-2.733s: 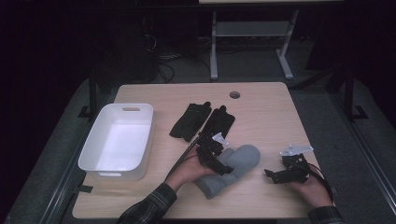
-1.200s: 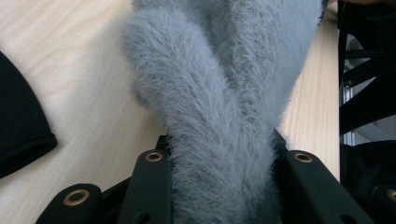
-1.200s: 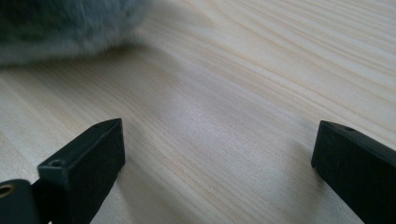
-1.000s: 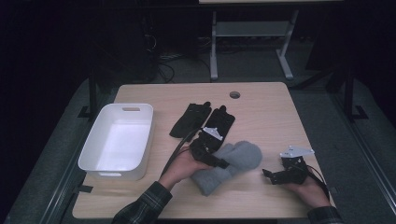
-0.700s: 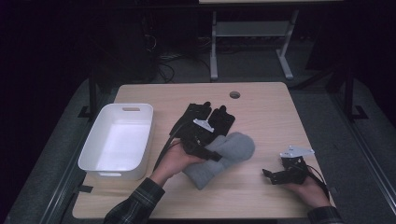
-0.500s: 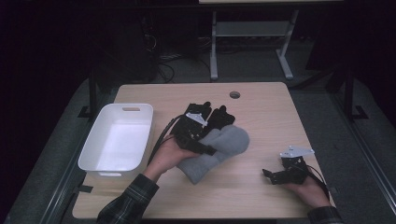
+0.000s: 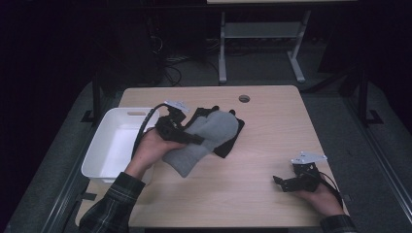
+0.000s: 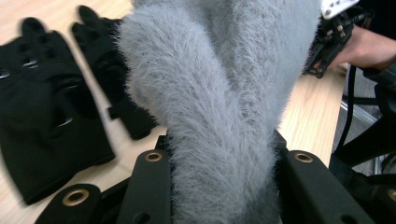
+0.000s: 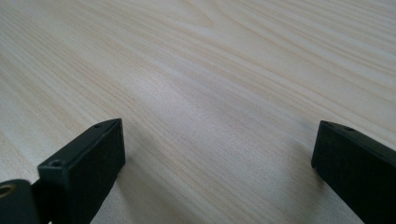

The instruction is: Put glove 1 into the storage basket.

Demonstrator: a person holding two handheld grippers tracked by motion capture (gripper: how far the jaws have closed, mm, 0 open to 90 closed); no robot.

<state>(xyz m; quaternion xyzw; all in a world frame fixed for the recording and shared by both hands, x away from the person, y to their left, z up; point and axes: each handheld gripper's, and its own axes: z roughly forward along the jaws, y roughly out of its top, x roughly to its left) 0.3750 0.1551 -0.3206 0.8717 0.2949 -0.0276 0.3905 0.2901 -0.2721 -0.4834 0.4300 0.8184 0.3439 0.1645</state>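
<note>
- Because its fluffy bulk is pinched mid-length between the jaws of the left gripper (image 7: 194, 138), the grey mitten (image 7: 209, 138) hangs lifted over the black gloves (image 8: 51, 107), beside the white bin (image 7: 104, 162), likely its destination.
- Idle on the table (image 7: 272, 126), the right gripper (image 7: 281, 183) has its jaws spread wide, holding nothing.

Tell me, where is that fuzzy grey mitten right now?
In the high view the grey mitten is clamped in the left gripper, left of the table's middle, over the black gloves and just right of the white bin.
</note>
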